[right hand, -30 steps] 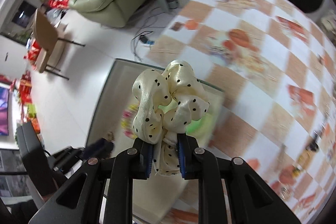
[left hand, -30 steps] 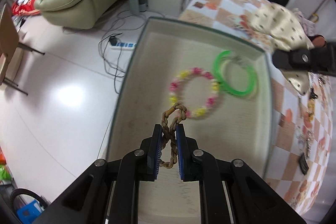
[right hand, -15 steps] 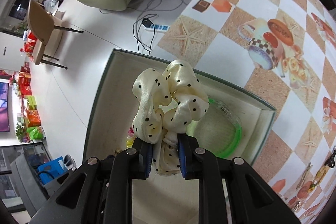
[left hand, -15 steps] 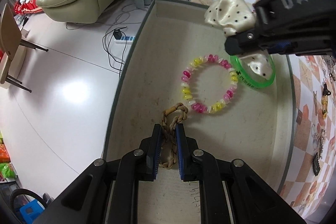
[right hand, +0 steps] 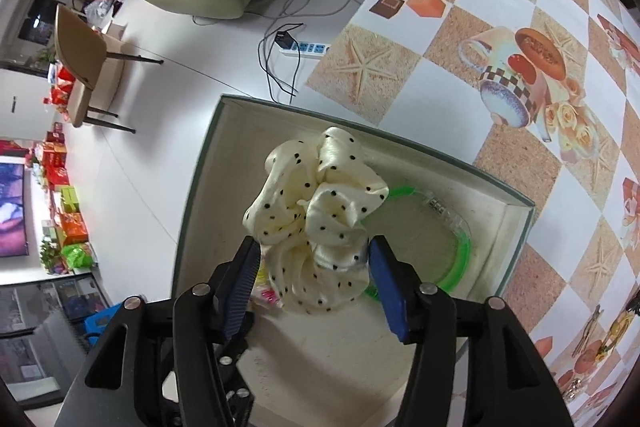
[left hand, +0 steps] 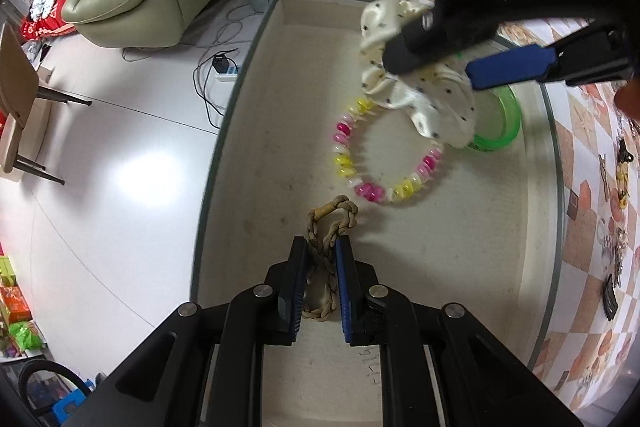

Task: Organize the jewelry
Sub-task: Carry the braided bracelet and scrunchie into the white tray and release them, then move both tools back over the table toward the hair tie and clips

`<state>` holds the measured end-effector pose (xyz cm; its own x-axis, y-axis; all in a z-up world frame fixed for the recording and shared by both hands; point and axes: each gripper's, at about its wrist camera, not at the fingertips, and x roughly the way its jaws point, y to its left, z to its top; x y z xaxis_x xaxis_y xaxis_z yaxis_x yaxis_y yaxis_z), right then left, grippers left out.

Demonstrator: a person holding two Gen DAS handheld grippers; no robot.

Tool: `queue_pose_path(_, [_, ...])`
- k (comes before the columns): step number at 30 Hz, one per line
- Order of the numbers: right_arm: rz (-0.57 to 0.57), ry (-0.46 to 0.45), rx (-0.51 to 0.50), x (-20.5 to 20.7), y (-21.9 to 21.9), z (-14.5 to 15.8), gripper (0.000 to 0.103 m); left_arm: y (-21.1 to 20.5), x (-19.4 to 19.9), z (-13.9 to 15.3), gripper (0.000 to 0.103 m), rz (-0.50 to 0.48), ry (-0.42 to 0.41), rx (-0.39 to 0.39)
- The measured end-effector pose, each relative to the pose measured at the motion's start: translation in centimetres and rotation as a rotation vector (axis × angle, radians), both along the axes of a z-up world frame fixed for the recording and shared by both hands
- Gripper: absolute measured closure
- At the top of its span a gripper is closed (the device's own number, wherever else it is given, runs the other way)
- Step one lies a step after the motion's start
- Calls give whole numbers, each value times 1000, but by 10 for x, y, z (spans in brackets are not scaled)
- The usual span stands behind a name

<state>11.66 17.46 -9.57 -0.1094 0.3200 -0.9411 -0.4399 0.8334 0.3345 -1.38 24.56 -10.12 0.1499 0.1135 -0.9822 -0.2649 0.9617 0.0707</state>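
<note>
Right gripper (right hand: 314, 269) over the far end of the shallow tray (left hand: 224, 131), jaws opening; the cream polka-dot scrunchie (right hand: 316, 223) sits between them, fabric puffed out ahead of the tips, the pads no longer pinching it as far as can be seen. Just beyond and under the scrunchie lies the green bangle (right hand: 460, 247), and the pink-and-yellow bead bracelet (left hand: 384, 155) lies below the left-hand jaw. Left gripper (left hand: 322, 259) points down at the near end of the tray, jaws nearly closed on a braided tan cord bracelet (left hand: 330, 223), its loop poking out past the tips. To do the release well, I judge: let the jaws part fully before lifting straight up, so the satin does not snag on a pad and ride out again; keep the left clear until the right is away. Hard to make out: whether the scrunchie already rests on the tray floor or hangs on one pad. It hides part of the bangle and beads. The small dark items on the checked tablecloth (right hand: 500, 7) at the frame edge cannot be identified.
</note>
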Motion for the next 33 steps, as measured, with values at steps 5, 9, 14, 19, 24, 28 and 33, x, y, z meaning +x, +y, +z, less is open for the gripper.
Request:
queue_pose_path(5, [-46,1,44,-1,-17,14,21,-7,-3,1,83,-18,18,8])
queue_pose_path(9, [-85,-7,58,-4,-37,23,20,-12,-9,6,0,-15,5,45])
queue_pose_path(14, [-139,-14,51,-11,-72,29,20,-21,-9,5,0,-44,46,44])
queue_pose_path(19, [-207,-11,35,-24,-109,32,20,-33,-6,14,0,-63,51,47])
queue_pose_path(24, [-308,-5,18,-39,-164,32,19,-61,-3,24,0,-125,60,48])
queue_pose_path(28, [-413,-6,16,-51,-205,34,10,-88,-5,38,0,-204,55,45])
queue_pose_path(33, [-533,-35,5,-65,-261,40,0,-124,7,52,0,-284,31,46])
